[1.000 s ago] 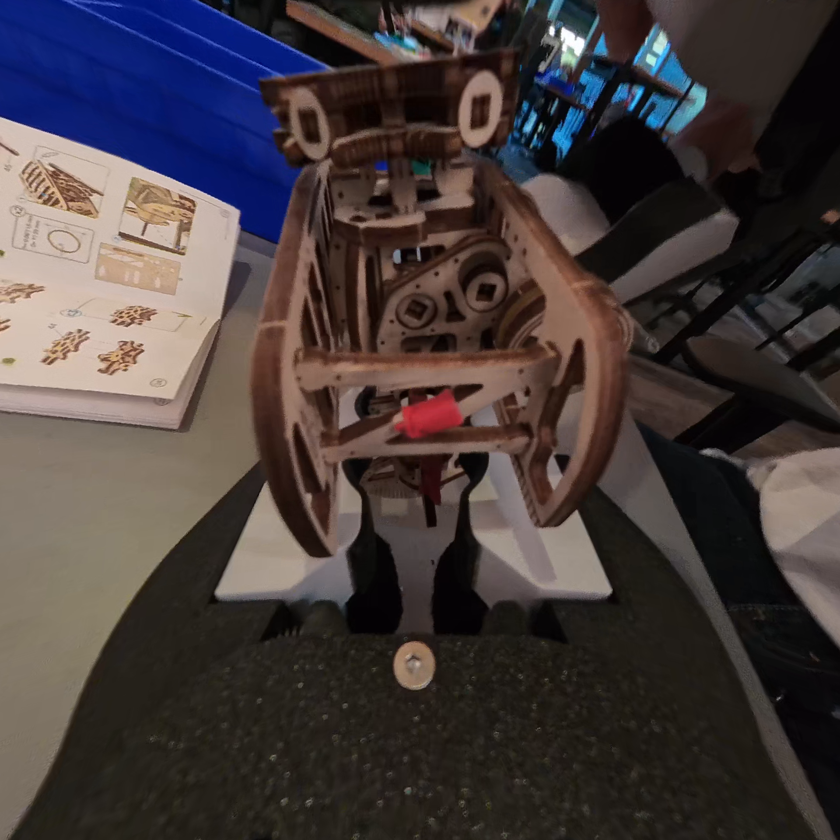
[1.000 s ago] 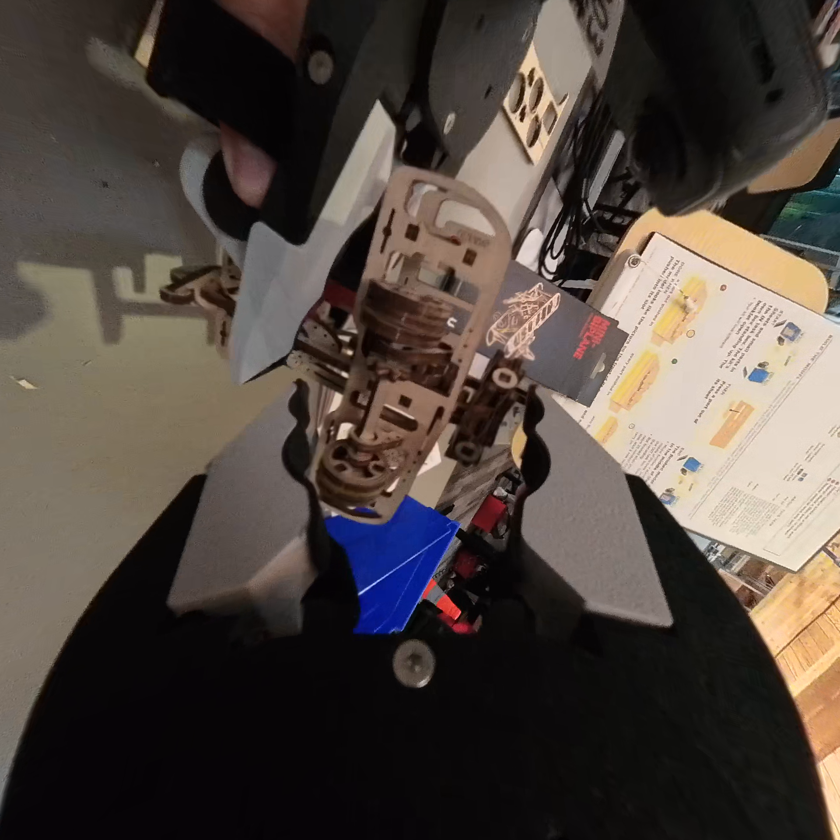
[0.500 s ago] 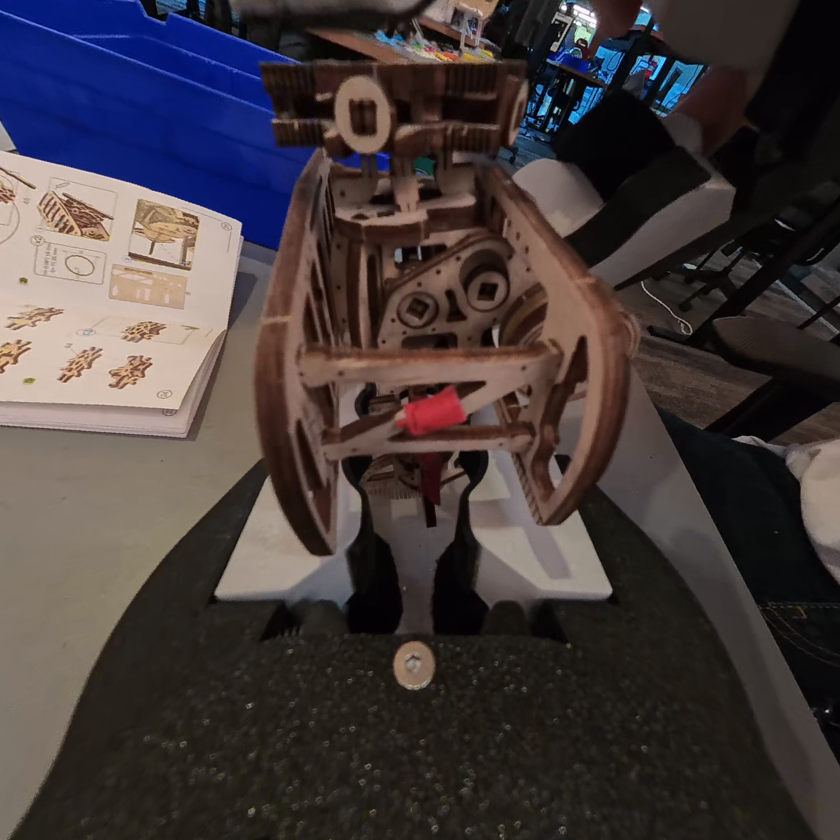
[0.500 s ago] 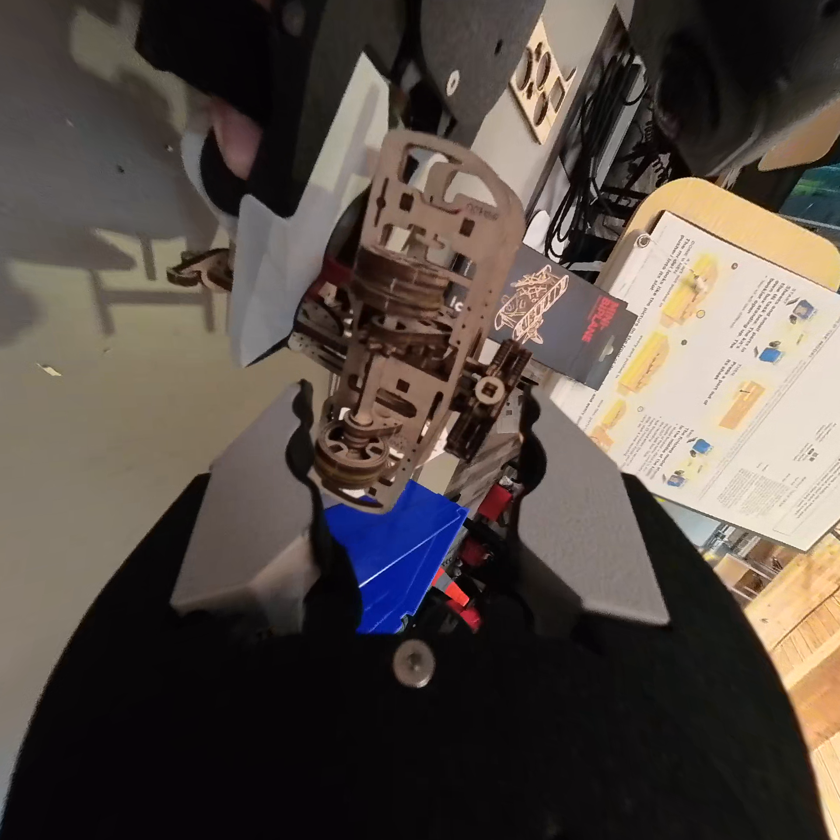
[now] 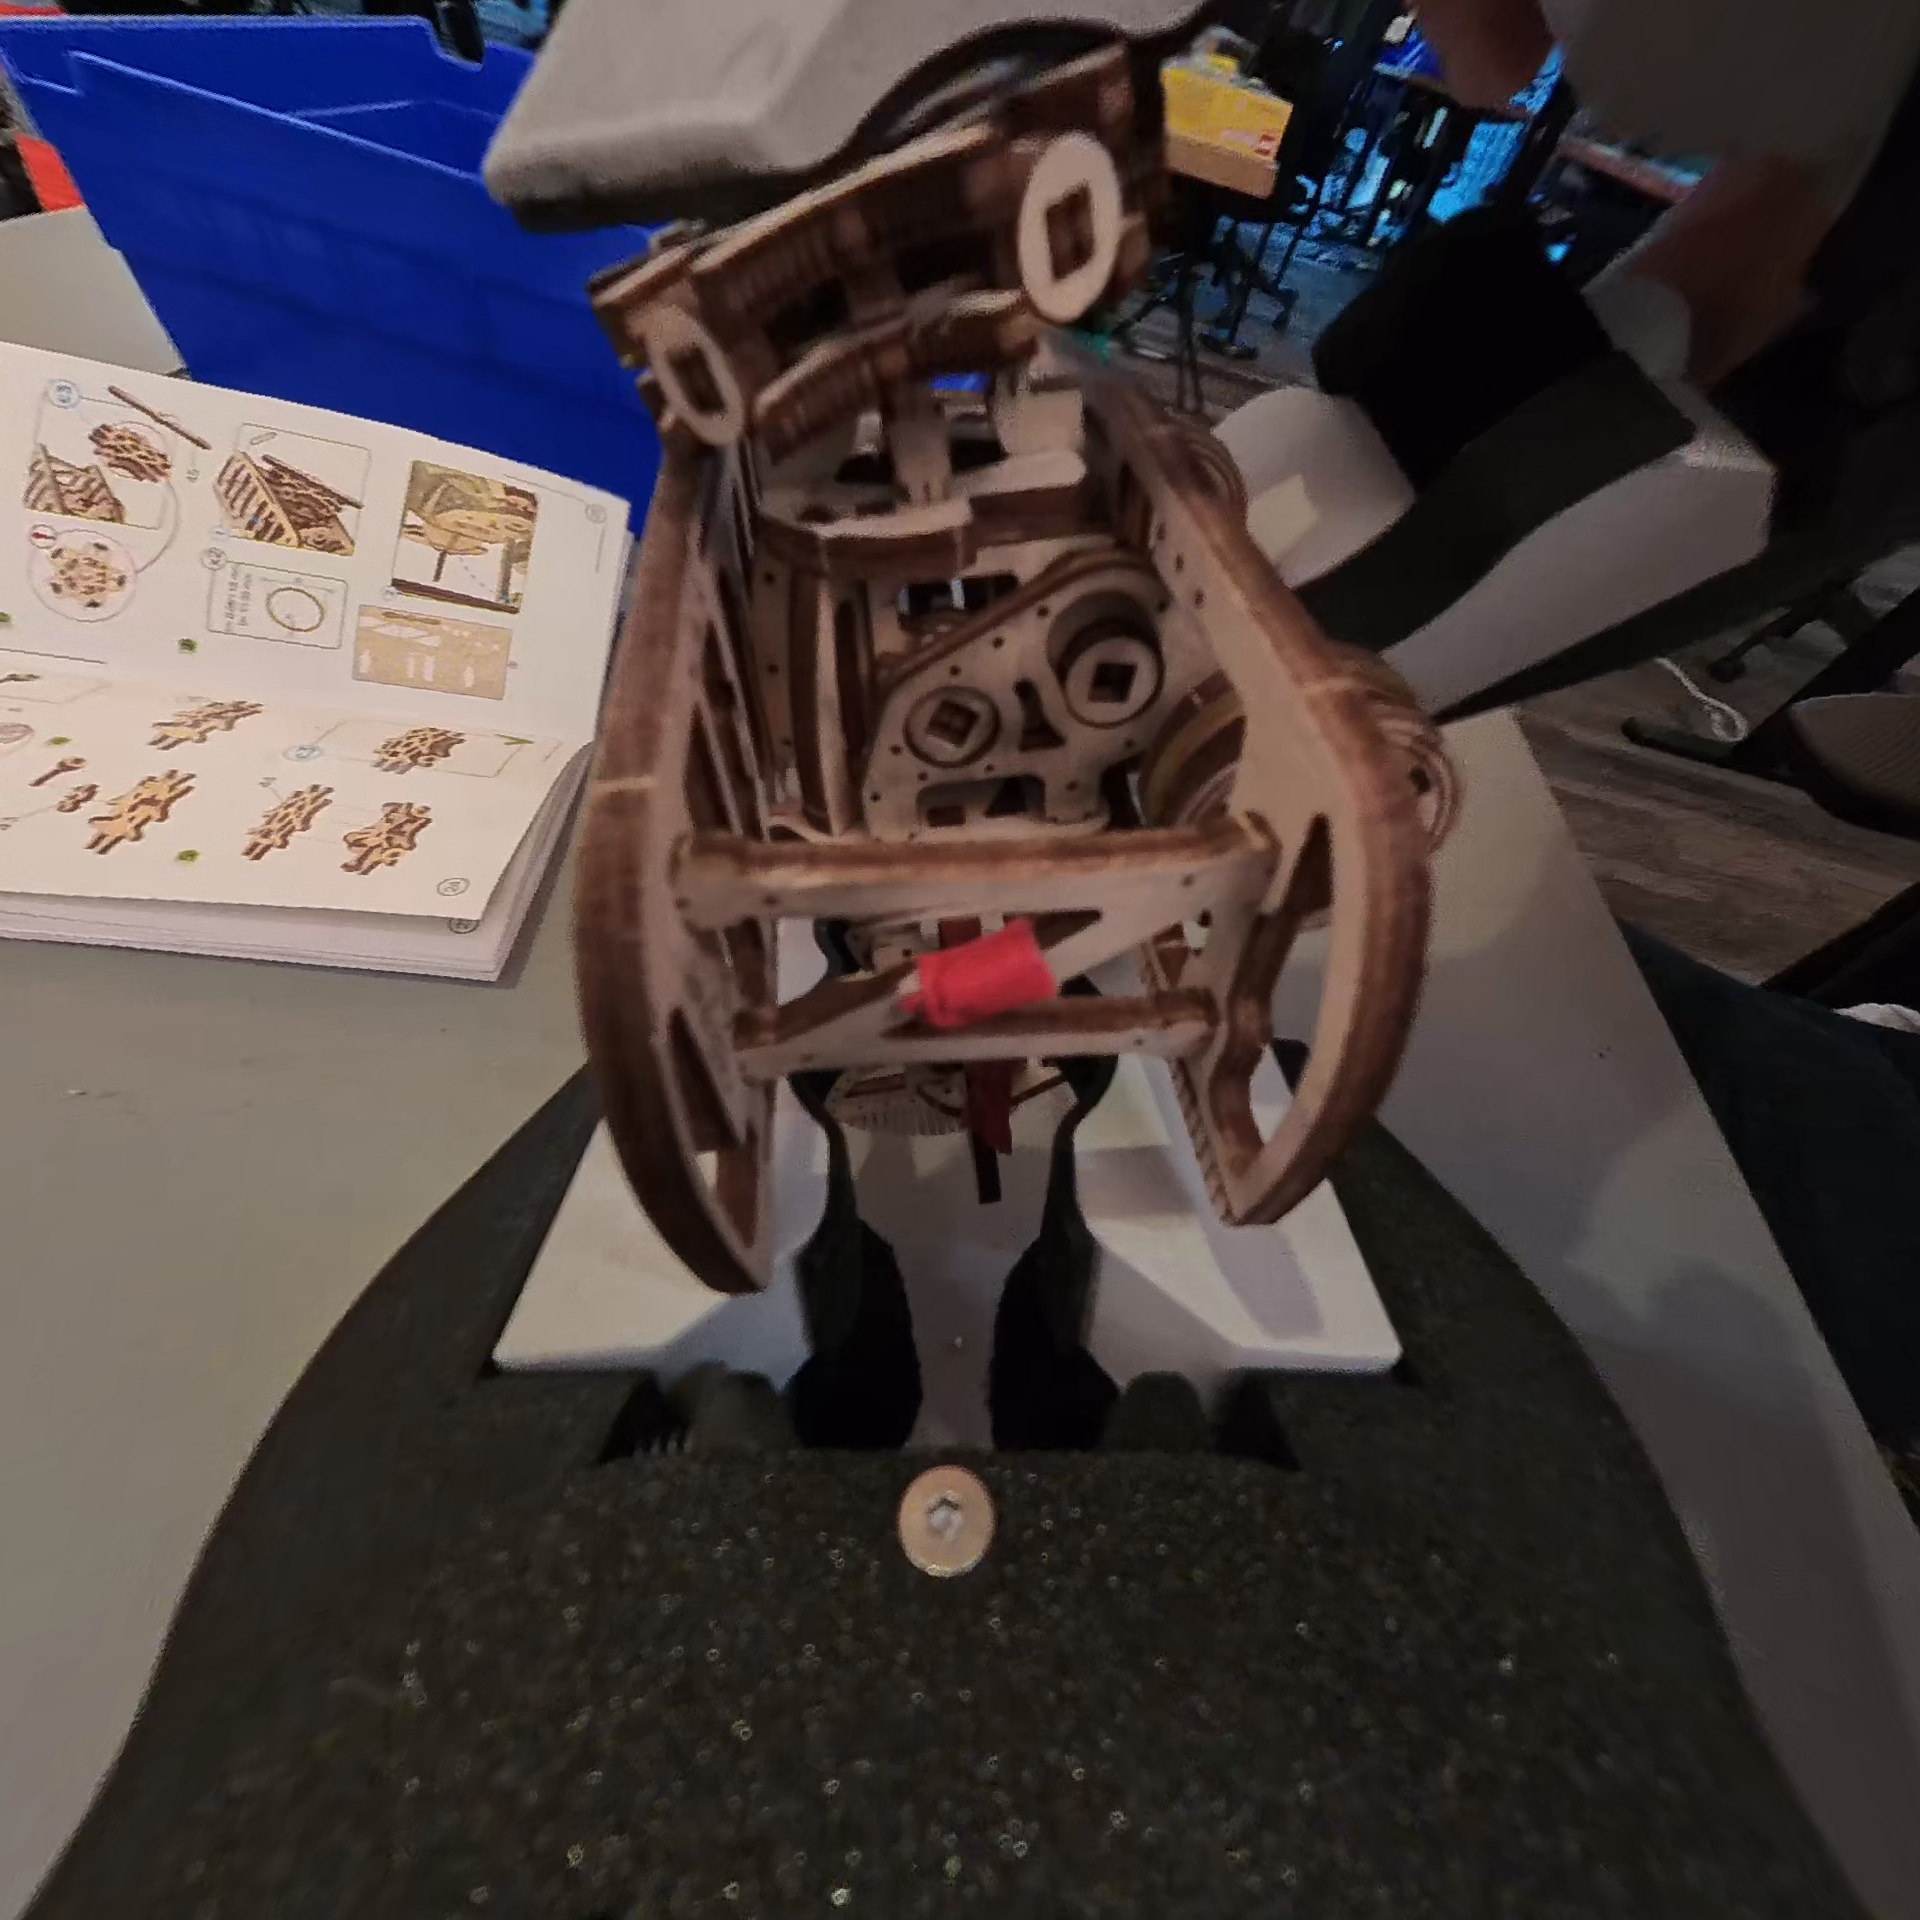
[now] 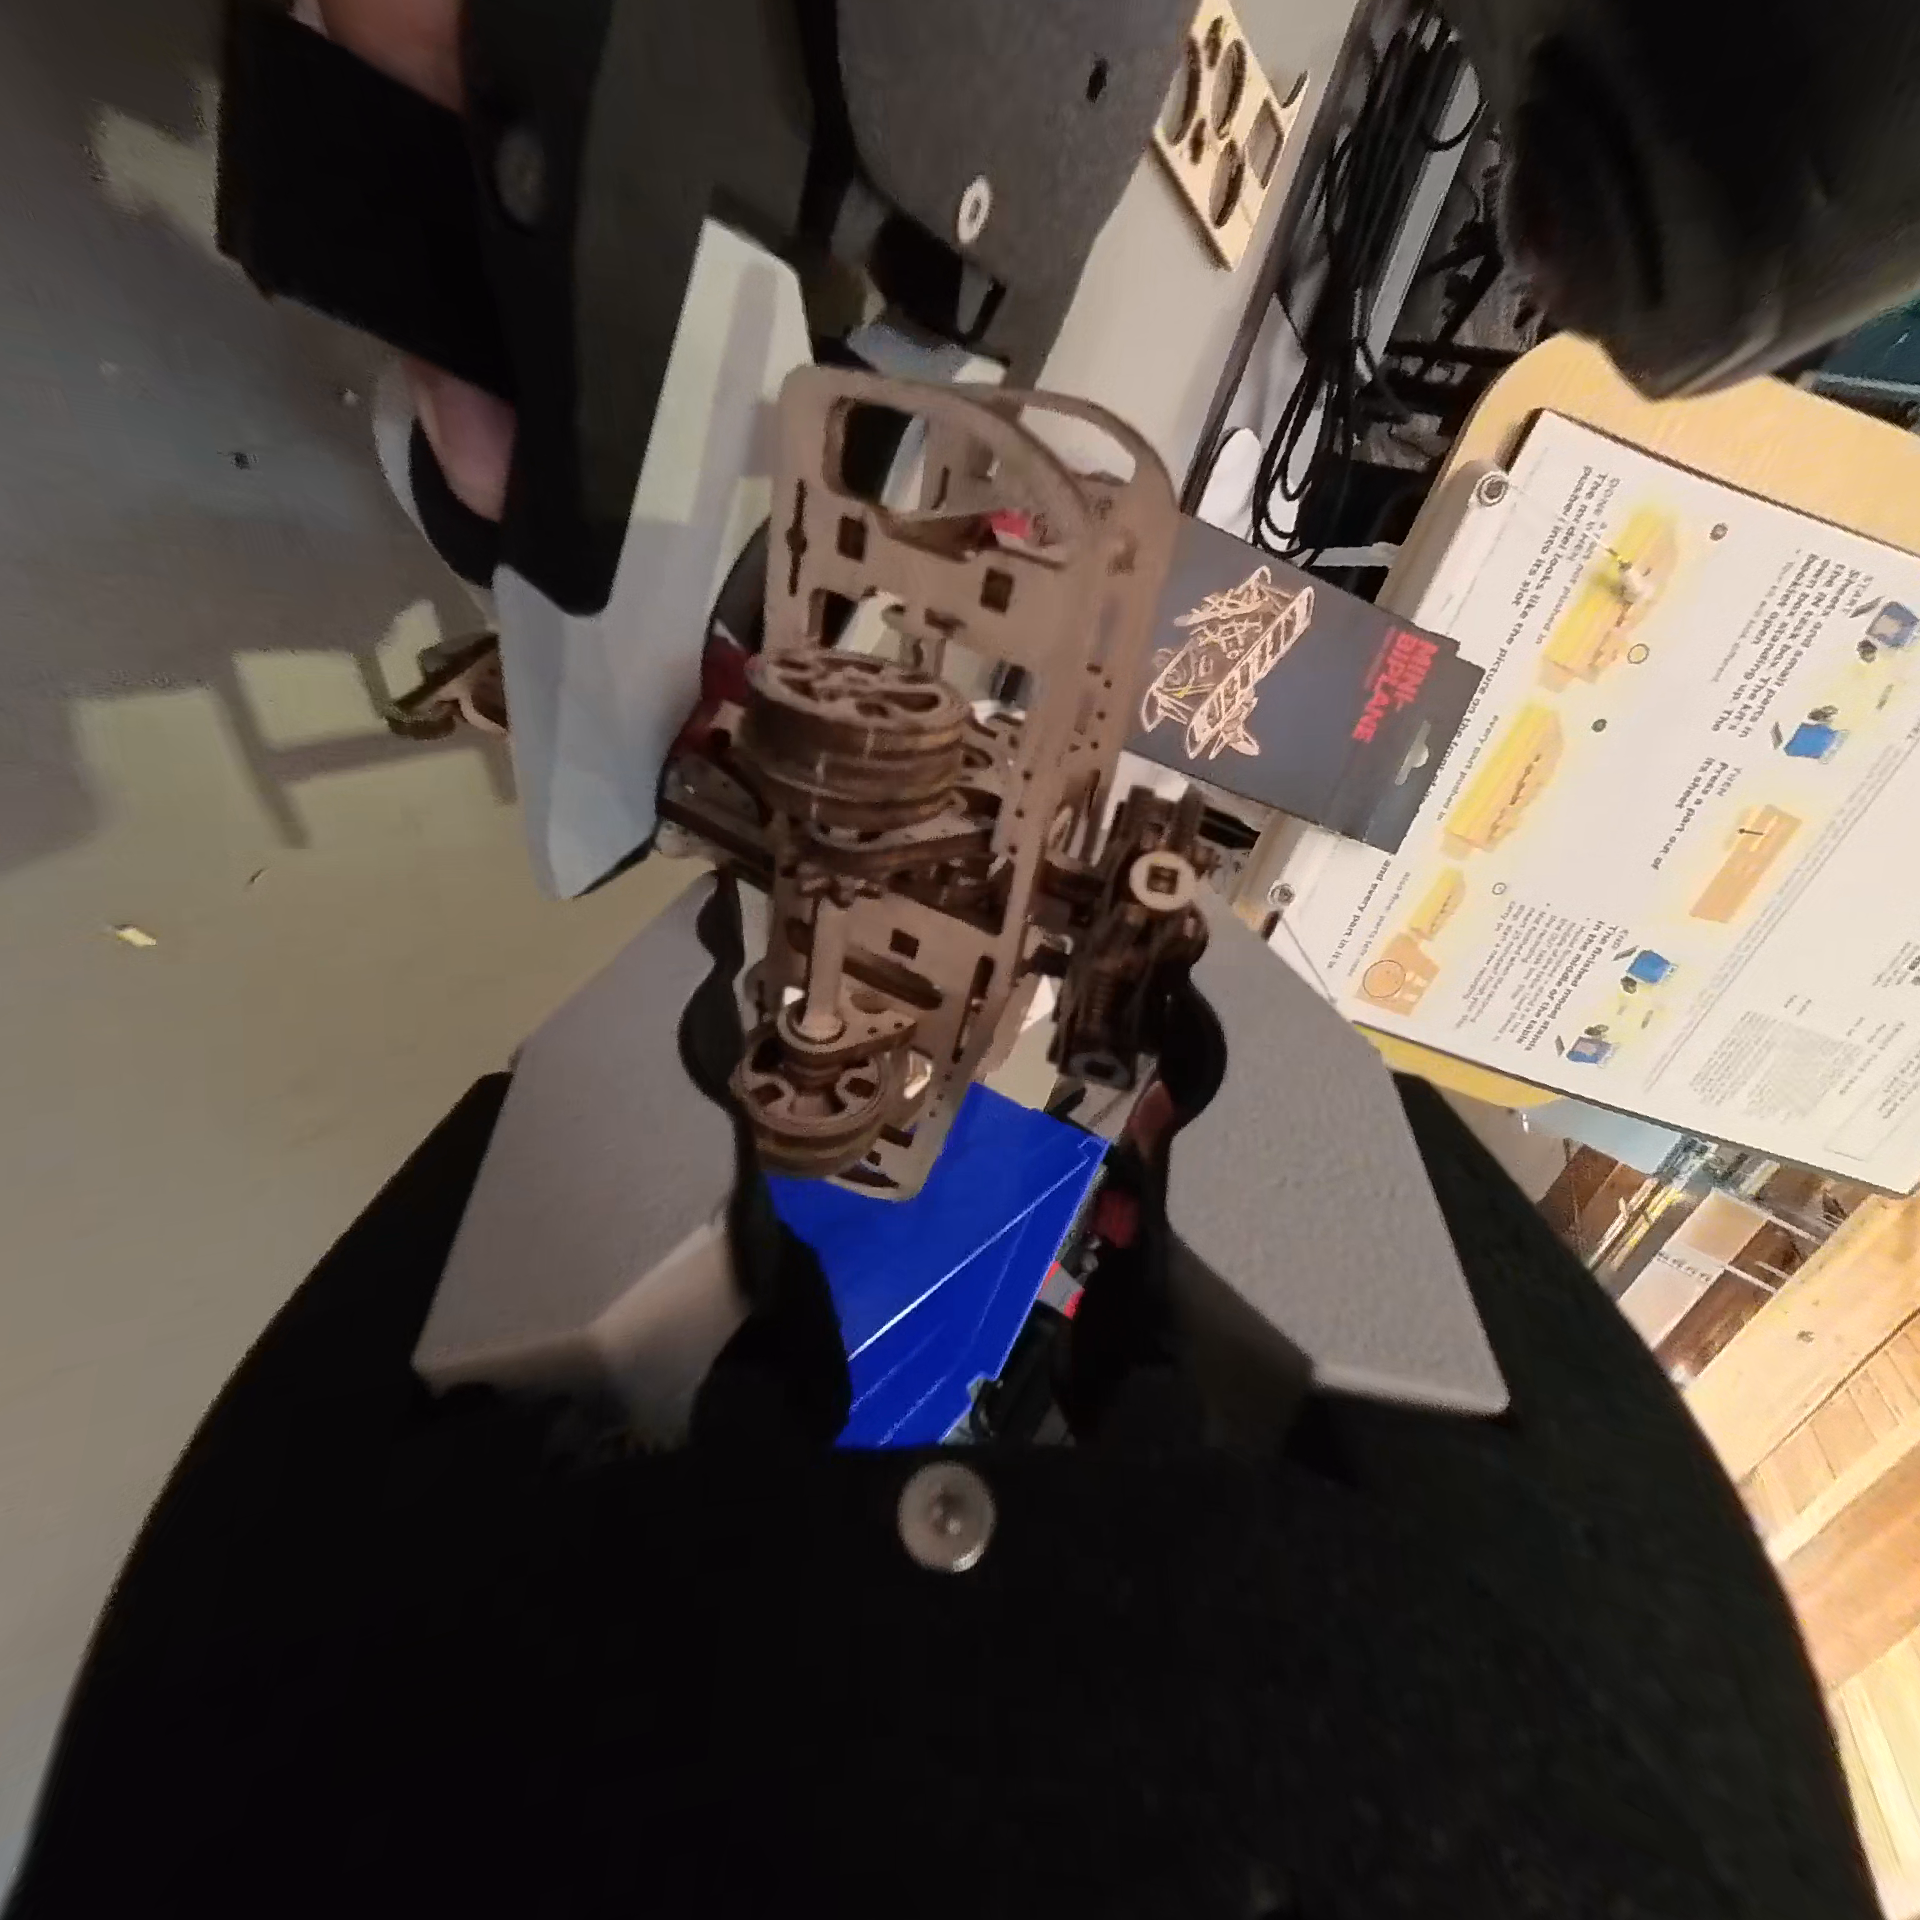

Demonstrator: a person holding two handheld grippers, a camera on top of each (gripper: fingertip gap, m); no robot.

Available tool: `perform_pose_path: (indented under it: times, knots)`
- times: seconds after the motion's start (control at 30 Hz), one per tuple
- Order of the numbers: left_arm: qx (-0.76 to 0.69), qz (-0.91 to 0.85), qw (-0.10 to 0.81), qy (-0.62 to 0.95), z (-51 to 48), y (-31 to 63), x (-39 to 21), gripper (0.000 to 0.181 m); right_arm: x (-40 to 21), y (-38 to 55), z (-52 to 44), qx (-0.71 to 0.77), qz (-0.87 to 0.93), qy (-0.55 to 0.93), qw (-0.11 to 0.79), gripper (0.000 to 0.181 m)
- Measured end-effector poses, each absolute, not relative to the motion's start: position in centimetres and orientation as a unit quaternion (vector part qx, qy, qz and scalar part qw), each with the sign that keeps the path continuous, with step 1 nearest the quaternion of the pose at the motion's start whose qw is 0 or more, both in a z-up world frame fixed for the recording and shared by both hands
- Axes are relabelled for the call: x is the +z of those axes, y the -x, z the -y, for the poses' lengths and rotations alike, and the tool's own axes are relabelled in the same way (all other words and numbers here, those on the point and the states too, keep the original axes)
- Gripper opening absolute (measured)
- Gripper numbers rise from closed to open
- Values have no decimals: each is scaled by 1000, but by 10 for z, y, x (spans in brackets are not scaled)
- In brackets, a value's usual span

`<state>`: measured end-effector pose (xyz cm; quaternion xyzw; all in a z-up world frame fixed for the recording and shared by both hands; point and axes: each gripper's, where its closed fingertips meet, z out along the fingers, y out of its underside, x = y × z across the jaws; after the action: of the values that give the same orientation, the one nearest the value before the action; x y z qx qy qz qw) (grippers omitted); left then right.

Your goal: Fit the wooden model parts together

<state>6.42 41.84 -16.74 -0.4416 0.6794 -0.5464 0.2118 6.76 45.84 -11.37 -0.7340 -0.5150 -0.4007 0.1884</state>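
- While the left tongs [image 5: 951,1132] pinch the underside of the wooden model [image 5: 997,748], their two black fingers [image 5: 842,1226] sit close together on a thin part below its lower crossbar, and the model stands up in front of the camera, off the bench [image 5: 229,1195].
- At the far end of the model sits a smaller wooden part [image 5: 883,260], tilted, with round discs that have square holes.
- A grey pad of the right tongs [image 5: 748,94] lies over the top of that smaller part.
- A small red piece [image 5: 982,977] pokes out between the model's two crossbars.
- Left of the model an open instruction booklet [image 5: 281,665] lies flat on the bench, and behind the booklet stand blue bins [image 5: 343,208].
- Right of the model, past the bench edge, are dark chairs and a person's leg; these are blurred.
- From the right wrist view, the right tongs [image 6: 951,997] are spread, with the model [image 6: 935,790] between the two fingers [image 6: 613,1122]; whether they press on it I cannot tell.
- Beyond the model, the left tongs' body [image 6: 582,343] and a hand [image 6: 457,457] block much of the bench.
- Right of the model lie a dark card with a plane drawing [image 6: 1299,707] and a printed sheet [image 6: 1662,790].
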Motion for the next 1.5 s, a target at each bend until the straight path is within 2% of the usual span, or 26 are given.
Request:
perform_pose_path:
  times: [0.1,0.37,0.53,0.57,0.67,0.87,1.5]
  knots:
    - [-547,-666,221,456,-424,-68,-166,31,-114,-65,-458,-396,513,737,191,91]
    - [-576,-641,201,465,-430,-68,-160,32,-83,-60,-442,-363,524,738,221,93]
    - [-564,-658,202,457,-425,-67,-163,32,-62,-56,-442,-210,448,814,303,77]
    - [-564,-659,200,456,-424,-67,-164,32,-60,-55,-444,-179,429,828,314,68]
    - [-564,-664,184,455,-422,-66,-166,32,-64,-58,-449,-109,388,855,326,57]
    - [-566,-674,158,448,-416,-64,-169,32,-72,-56,-451,-66,395,850,341,35]
    - [-575,-664,151,452,-419,-65,-166,32,-74,-46,-454,-33,390,855,341,34]
